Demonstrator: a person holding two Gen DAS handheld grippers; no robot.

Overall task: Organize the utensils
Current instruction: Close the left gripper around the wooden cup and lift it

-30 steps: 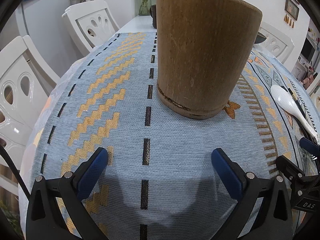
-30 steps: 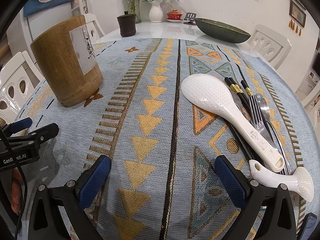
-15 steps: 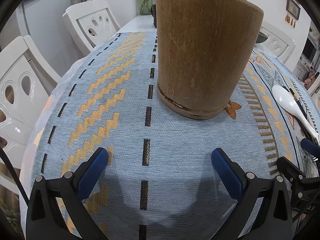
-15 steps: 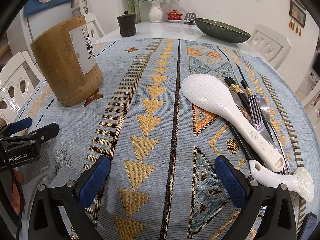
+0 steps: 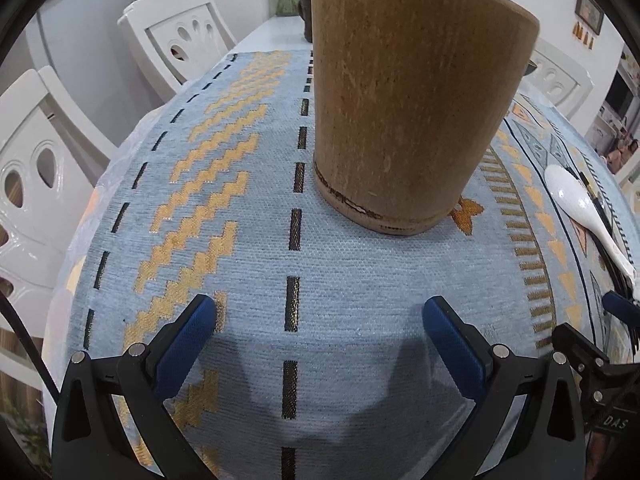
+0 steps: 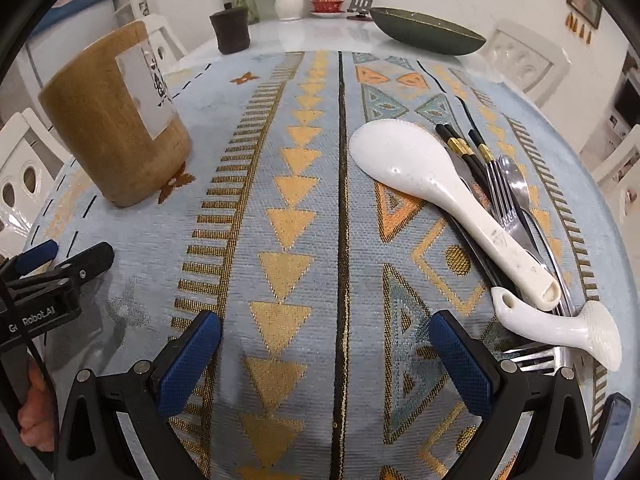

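Hovering low over the patterned cloth (image 5: 360,280) on the bench, the left claw (image 5: 316,320) had its blue-padded fingers (image 5: 188,340) spread wide apart with nothing between them. Ahead of it, slightly right, a tall wooden holder (image 5: 408,100) stood upright on the cloth, apart from the fingers. The right claw (image 6: 326,340) was likewise spread wide and empty, above the cloth's gold triangle stripe.

To that claw's right the utensils lay in a loose pile on the cloth: a large white rice paddle (image 6: 432,184) lying diagonally over black chopsticks (image 6: 468,152) and a metal fork (image 6: 502,188), with a metal spoon (image 6: 520,192) just beside them. A smaller white spoon (image 6: 560,328) lay across the near end of the pile, close to the right finger. The holder sat well apart from the pile, at far left in the right wrist view. Farther back stood a dark bowl (image 6: 428,32).
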